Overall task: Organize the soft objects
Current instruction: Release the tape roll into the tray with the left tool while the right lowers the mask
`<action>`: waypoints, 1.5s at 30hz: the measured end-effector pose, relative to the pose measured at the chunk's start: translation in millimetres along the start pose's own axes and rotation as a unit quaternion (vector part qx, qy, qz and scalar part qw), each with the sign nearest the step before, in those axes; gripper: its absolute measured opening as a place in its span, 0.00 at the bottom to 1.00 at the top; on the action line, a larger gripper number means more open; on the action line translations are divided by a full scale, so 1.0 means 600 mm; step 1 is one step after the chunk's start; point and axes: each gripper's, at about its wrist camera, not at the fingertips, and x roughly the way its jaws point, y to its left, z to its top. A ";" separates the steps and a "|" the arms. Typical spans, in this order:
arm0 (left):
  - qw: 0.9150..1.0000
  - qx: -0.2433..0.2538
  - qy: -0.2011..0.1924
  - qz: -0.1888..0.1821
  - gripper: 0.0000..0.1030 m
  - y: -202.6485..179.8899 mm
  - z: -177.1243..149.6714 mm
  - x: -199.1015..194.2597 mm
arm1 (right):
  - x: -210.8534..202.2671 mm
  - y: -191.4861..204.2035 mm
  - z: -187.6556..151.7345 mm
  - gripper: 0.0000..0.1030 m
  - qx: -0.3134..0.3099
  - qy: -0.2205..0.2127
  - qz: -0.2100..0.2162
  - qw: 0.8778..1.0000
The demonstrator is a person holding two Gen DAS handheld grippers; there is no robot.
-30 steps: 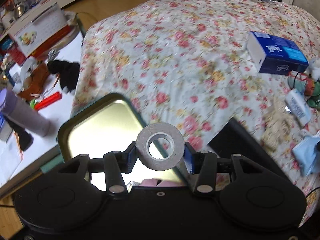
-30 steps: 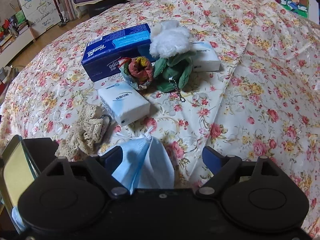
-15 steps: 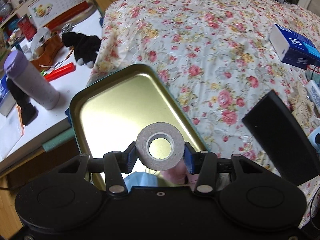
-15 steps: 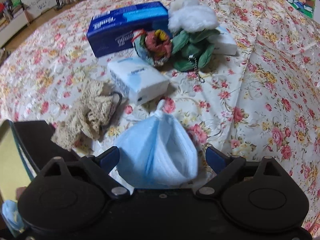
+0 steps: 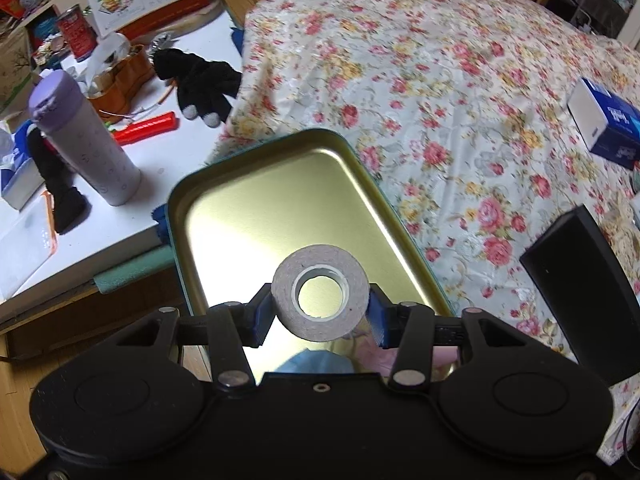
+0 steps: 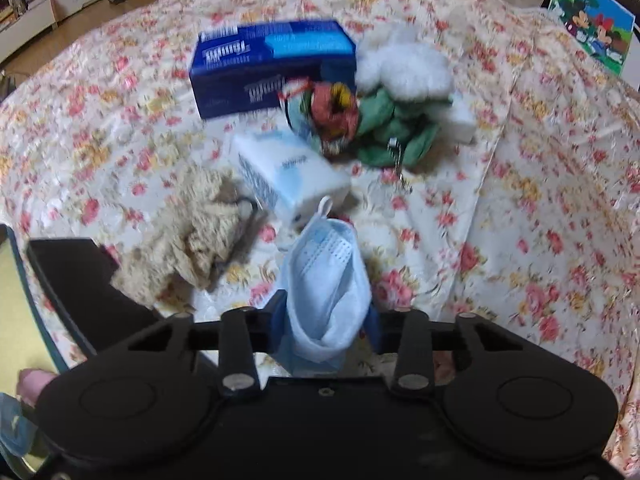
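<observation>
The left gripper (image 5: 320, 312) is clamped on a grey roll of tape (image 5: 320, 298), holding it with its open core facing the camera, above the near end of a shiny gold rectangular metal tray (image 5: 256, 200) that sits at the edge of the floral bedspread (image 5: 420, 92). The right gripper (image 6: 326, 324) pinches a crumpled light-blue disposable face mask (image 6: 328, 280), its folds rising between the fingers, over the bedspread near a white tissue pack (image 6: 292, 176).

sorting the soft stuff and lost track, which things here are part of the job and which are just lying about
Job:
face mask in right tongs
tape roll in left tongs
tin tray
lace cloth
plush toys
tissue packs

Lying about:
purple bottle
black glove
red can
</observation>
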 end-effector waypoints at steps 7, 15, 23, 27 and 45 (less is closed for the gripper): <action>1.000 -0.020 -0.013 0.002 0.46 0.026 0.015 -0.001 | -0.079 0.002 0.025 0.34 0.004 -0.039 0.041 0.998; 0.999 -0.046 -0.018 -0.004 0.46 0.051 0.038 0.011 | -0.163 0.076 0.027 0.35 -0.037 -0.070 0.130 0.988; 0.998 -0.058 -0.020 0.027 0.46 0.072 0.054 0.056 | -0.198 0.206 -0.002 0.36 -0.116 -0.065 0.197 0.971; 0.996 -0.058 -0.014 0.062 0.46 0.082 0.054 0.078 | -0.189 0.274 -0.017 0.36 -0.149 -0.052 0.213 0.964; 0.995 -0.063 0.014 0.072 0.52 0.088 0.065 0.098 | -0.093 0.451 -0.062 0.46 -0.244 0.008 0.196 0.950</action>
